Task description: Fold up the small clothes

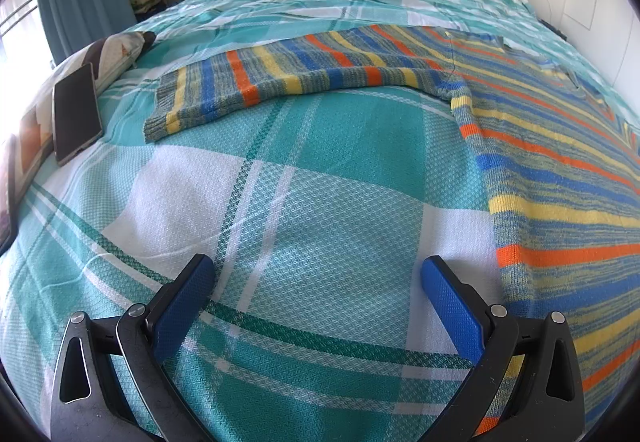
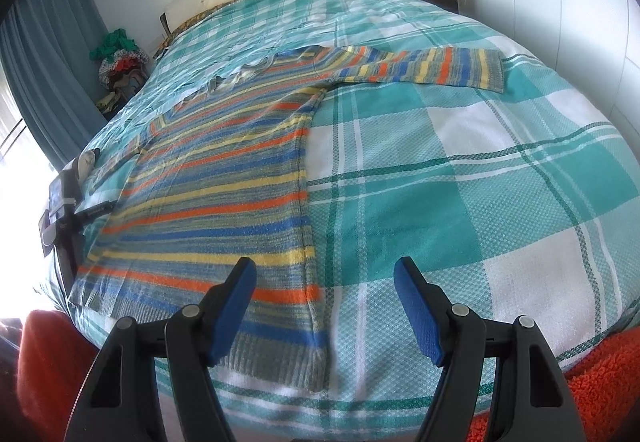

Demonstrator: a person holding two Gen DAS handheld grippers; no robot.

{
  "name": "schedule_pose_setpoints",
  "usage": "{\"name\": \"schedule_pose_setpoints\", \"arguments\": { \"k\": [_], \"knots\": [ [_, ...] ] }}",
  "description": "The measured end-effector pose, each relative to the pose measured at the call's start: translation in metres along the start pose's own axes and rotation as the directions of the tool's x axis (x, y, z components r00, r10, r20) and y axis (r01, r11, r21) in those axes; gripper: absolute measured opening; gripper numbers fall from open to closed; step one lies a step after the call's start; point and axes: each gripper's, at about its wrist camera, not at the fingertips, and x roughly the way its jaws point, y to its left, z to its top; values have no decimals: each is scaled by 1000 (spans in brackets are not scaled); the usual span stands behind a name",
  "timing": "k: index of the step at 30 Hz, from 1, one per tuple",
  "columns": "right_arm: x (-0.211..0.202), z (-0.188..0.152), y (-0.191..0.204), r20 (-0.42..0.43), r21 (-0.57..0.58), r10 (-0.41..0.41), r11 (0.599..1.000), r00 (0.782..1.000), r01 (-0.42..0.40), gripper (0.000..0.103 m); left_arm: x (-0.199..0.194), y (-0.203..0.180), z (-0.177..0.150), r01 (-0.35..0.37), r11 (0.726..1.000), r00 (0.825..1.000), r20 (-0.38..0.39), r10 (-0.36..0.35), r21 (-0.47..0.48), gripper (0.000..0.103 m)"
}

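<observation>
Teal-and-white plaid bedspread (image 1: 304, 178) covers the bed. Left tongs (image 1: 318, 296) hang spread and empty over bare plaid, just left of the striped sweater (image 1: 560, 170). Right tongs (image 2: 325, 300) are spread and empty over the sweater's hem corner. Sweater lies flat, sleeves stretched outward. Left of the sweater's sleeve, a phone (image 1: 76, 110) rests on a pillow (image 1: 116, 50).

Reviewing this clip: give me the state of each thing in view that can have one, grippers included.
Sweater: spread flat on the bed, unfolded, both sleeves stretched out sideways.
Left gripper: open, empty, over bare bedspread beside the sweater.
Right gripper: open, empty, over the sweater's hem corner.
Phone: screen dark, lying on a pillow.
Bedspread: laid out, lightly wrinkled.
Curtain: drawn part way.
</observation>
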Motion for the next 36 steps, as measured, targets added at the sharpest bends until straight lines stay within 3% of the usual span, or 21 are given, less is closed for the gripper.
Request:
{"name": "schedule_pose_setpoints", "arguments": {
  "k": [36],
  "knots": [
    [4, -1, 0, -18, 5, 9, 1000, 1000, -9, 71, 0, 0, 0, 0, 1000, 1000, 0, 0, 0, 103]
  ]
}}
